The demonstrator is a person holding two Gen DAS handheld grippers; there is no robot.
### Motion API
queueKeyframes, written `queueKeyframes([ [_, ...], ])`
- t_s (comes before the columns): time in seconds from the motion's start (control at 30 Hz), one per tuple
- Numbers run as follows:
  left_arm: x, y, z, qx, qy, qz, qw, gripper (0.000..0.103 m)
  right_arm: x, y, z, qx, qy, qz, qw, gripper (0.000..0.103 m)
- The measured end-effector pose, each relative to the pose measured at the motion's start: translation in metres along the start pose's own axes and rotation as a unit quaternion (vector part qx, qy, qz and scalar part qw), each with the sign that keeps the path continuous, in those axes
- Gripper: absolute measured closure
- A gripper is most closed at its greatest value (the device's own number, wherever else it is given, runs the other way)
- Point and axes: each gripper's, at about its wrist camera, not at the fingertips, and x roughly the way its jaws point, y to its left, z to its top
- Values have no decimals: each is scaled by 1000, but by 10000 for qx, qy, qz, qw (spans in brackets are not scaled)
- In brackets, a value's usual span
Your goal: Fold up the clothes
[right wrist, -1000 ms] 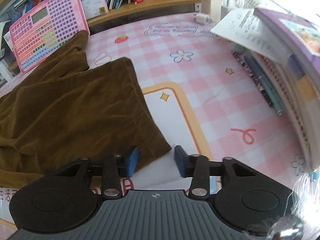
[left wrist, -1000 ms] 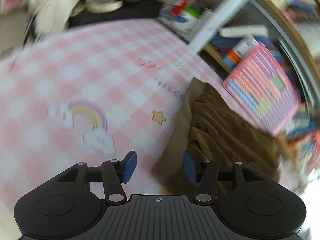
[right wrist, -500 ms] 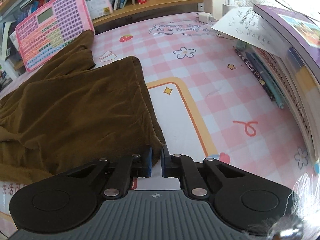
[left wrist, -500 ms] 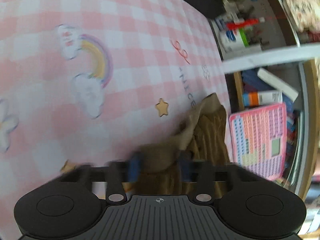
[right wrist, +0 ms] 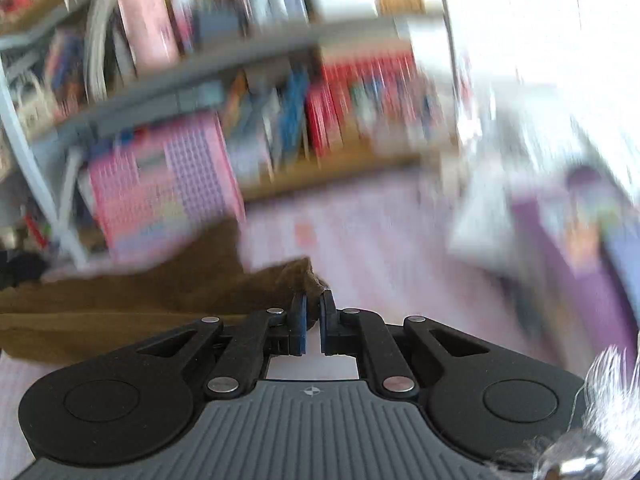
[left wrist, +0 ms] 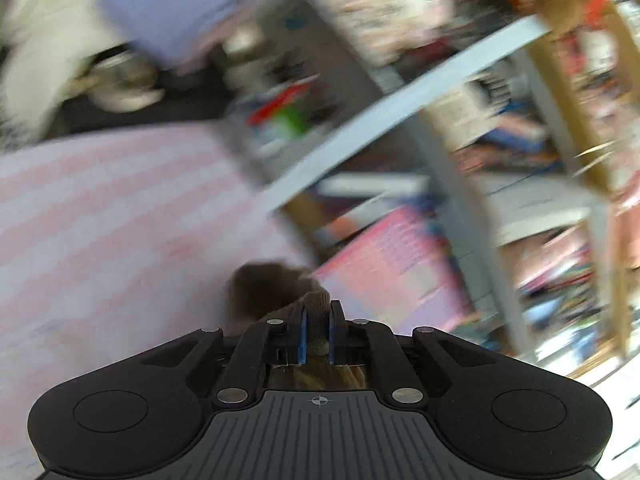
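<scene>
The desk (left wrist: 100, 208) with its pink checked cover carries everything, and behind its far edge stand the shelves (right wrist: 280, 92) full of books, all blurred. On the cover lies the brown garment (right wrist: 120, 300), the thing I must fold; most of it lies spread toward the left side of the desk, near the pink board (right wrist: 160, 184) that leans at the far edge.

I hold the garment at two places so that I can carry one end over the other as a fold. My right fingers (right wrist: 313, 316) have just been closing, and they now pinch a corner of the cloth at their tips; the pads are almost together because the cloth is thin there. My left fingers (left wrist: 318, 330) have also just been closing, and they clamp a thicker bunch of the same cloth (left wrist: 276, 292), so a small gap stays between the pads. Both gripped corners seem to be raised off the cover.
</scene>
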Motion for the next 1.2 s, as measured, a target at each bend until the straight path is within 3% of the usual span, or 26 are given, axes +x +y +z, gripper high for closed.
queueKeyframes([
  [0.07, 4, 38, -21, -225, 406, 450, 9979, 95, 15, -10, -51, 294, 767, -249, 9963, 97],
  [0.1, 6, 56, -32, -340, 597, 647, 9955, 95, 20, -10, -69, 303, 943, -407, 9943, 97],
  [0.23, 10, 72, -40, -496, 691, 718, 9938, 94, 22, -3, -103, 239, 1015, -709, 9920, 97],
  [0.3, 7, 56, -33, -275, 616, 495, 9965, 95, 23, 0, -101, 207, 956, -778, 9922, 97],
  [0.37, -10, 32, -29, 237, 470, -30, 9986, 95, 23, 4, -99, 161, 868, -857, 9924, 97],
  [0.43, -30, 13, -29, 758, 294, -399, 9959, 94, 19, 8, -101, 122, 801, -909, 9926, 97],
  [0.47, -35, 14, -29, 815, 254, -406, 9955, 94, 17, 9, -102, 118, 798, -916, 9925, 97],
  [0.57, -29, 50, -30, 425, 420, 181, 9980, 94, 16, 10, -108, 163, 877, -938, 9916, 97],
  [0.67, -17, 81, -40, 237, 762, 700, 9943, 93, 17, 14, -113, 157, 898, -955, 9912, 97],
  [0.8, -21, 83, -43, 397, 829, 846, 9922, 77, 18, 18, -109, 79, 974, -1044, 9897, 90],
  [0.83, -25, 83, -39, 417, 759, 881, 9923, 70, 17, 19, -107, 62, 979, -1057, 9895, 80],
  [0.87, -29, 82, -35, 421, 646, 934, 9926, 68, 15, 20, -102, 59, 929, -1023, 9904, 70],
  [1.03, -42, 69, -19, 481, 146, 1072, 9930, 67, 8, 26, -68, 86, 574, -580, 9966, 62],
  [1.1, -41, 60, -17, 541, 4, 1021, 9933, 67, 17, 29, -50, 243, 547, -230, 9979, 58],
  [1.2, -26, 35, -31, 725, 118, 769, 9943, 67, 44, 35, -26, 683, 723, 419, 9942, 54],
])
